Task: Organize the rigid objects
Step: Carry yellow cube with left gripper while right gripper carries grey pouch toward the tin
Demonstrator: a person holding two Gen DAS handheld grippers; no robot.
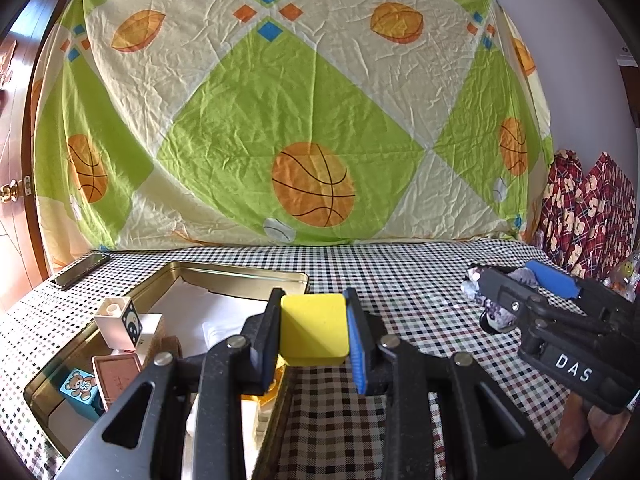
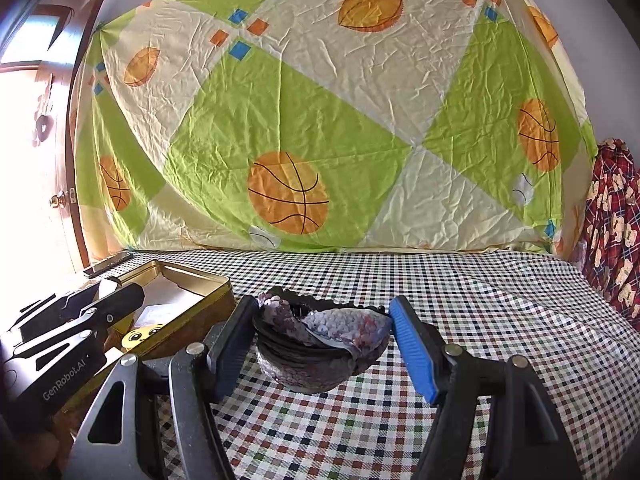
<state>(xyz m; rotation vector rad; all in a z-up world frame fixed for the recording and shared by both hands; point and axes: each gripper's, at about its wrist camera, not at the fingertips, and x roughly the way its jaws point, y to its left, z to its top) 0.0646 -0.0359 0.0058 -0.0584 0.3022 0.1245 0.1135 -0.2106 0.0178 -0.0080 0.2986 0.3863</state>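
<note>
While the left gripper (image 1: 314, 330) is clamped on the yellow block (image 1: 313, 329), holding it just above the near edge of the gold tin (image 1: 240, 276), a release here could drop it on the rim and outside. The right gripper (image 2: 320, 338) stands about half open around the dark bowl (image 2: 320, 356) on the checked cloth (image 2: 500, 320), pads apart from it, so closing off centre may push or tip it.

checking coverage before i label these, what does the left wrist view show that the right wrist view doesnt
Only the left wrist view: the yellow block clamped in the left gripper, plus the white block and the bear block inside the tin.

Only the right wrist view: the dark bowl between the right gripper's fingers, neither pad clearly touching it.

Both: the gold tin, the checked tablecloth, the phone.
</note>
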